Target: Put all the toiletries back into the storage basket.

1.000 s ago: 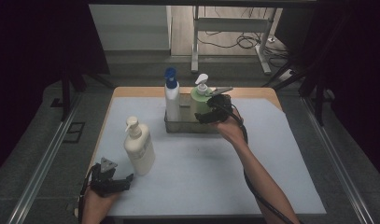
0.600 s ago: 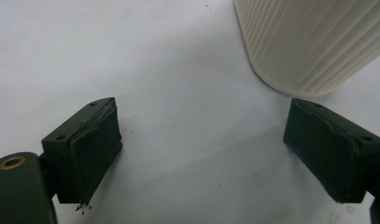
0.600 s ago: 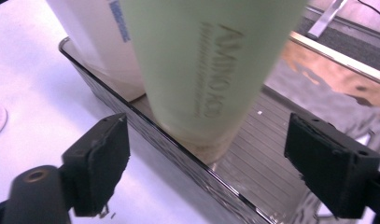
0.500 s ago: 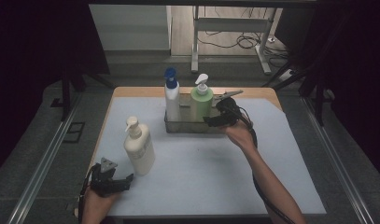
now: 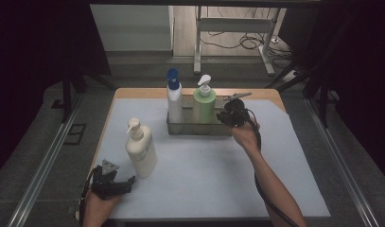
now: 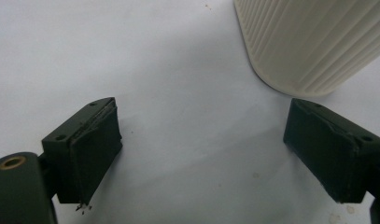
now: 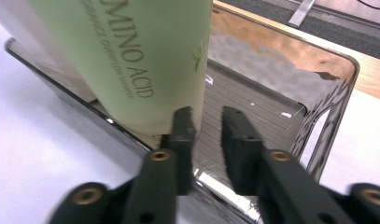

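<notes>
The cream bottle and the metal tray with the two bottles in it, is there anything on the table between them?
No. In the high view, only bare white table cover lies between the cream bottle and the metal tray.

tray point(image 5: 199, 128): blue-capped bottle point(image 5: 174, 100), green bottle point(image 5: 204, 103) | cream bottle point(image 5: 140, 150): outside tray, beside left claw point(image 5: 128, 181)

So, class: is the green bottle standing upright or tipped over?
Upright: the green bottle stands in the tray, pump on top.
</notes>
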A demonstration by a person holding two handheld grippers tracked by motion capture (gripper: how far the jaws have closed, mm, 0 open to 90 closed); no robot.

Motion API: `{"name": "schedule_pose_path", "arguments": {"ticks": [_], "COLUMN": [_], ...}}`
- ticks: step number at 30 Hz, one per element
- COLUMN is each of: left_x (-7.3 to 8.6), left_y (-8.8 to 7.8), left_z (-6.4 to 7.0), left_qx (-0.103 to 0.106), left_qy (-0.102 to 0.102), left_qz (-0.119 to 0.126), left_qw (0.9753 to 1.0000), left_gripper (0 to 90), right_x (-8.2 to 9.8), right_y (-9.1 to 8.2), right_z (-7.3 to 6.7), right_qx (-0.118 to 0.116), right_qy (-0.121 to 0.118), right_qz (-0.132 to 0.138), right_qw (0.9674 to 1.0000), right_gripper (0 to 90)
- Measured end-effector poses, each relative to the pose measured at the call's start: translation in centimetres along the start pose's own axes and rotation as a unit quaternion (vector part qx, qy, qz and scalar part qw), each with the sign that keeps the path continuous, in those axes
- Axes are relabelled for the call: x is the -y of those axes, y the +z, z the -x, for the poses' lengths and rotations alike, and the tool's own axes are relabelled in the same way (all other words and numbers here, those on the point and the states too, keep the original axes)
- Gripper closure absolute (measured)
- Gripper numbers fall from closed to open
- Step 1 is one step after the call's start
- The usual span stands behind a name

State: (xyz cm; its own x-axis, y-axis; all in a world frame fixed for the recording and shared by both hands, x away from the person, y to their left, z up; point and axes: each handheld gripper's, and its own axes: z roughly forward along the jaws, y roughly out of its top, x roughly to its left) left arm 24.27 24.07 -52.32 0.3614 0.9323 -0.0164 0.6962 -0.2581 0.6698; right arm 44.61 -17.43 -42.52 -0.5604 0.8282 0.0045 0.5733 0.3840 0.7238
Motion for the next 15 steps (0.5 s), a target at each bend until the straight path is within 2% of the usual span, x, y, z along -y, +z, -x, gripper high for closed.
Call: {"name": "schedule_pose_path", "arguments": {"ticks": [5, 15], "left_x": [0.0, 0.0], "left_y": [0.0, 0.0], "left_z": [0.0, 0.0], "left_qx": [0.000, 0.000], "left_qy": [0.000, 0.000], "left_qz": [0.000, 0.000], "left_qw": [1.0000, 1.0000], "left_gripper": [10.7, 10.7], "right_x": [0.0, -0.5], "right_y": [1.0, 2.7], "right_z": [0.0, 0.0], "right_qx": [0.004, 0.016], "right_qy": [0.001, 0.009], "right_qz": [-0.001, -0.010], "right_qw": [1.0000, 0.9998], "right_gripper": [89.3, 89.5]}}
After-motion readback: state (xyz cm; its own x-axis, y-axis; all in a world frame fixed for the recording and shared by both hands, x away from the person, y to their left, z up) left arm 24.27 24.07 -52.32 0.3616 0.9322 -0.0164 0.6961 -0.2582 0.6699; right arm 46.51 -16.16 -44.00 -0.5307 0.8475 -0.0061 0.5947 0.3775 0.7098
